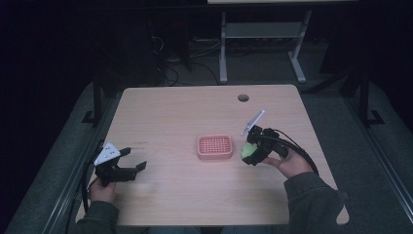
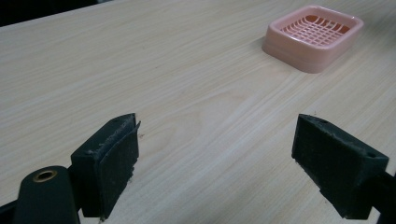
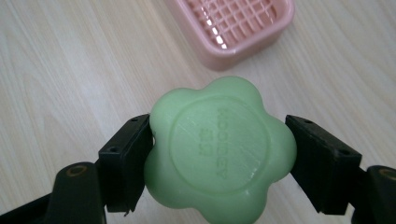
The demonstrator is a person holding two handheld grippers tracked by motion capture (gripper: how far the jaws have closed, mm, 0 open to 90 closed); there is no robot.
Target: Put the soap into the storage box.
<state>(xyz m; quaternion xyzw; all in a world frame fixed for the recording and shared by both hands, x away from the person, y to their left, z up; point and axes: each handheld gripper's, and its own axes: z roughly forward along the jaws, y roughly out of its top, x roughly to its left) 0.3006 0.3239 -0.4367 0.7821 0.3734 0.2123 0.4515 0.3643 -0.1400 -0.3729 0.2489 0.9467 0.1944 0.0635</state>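
Green soap (image 3: 219, 151), raised lettering, right claw (image 3: 219, 158).

our left gripper (image 1: 132, 161) rests low at the near left, jaws spread wide. our right gripper (image 1: 252, 152) is raised, angled left, jaws clamped shut on a load.

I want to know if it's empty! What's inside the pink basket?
Nothing shows inside the pink plastic grid-bottomed basket; its slotted floor is bare. The right gripper holds the green flower-shaped soap beside it.
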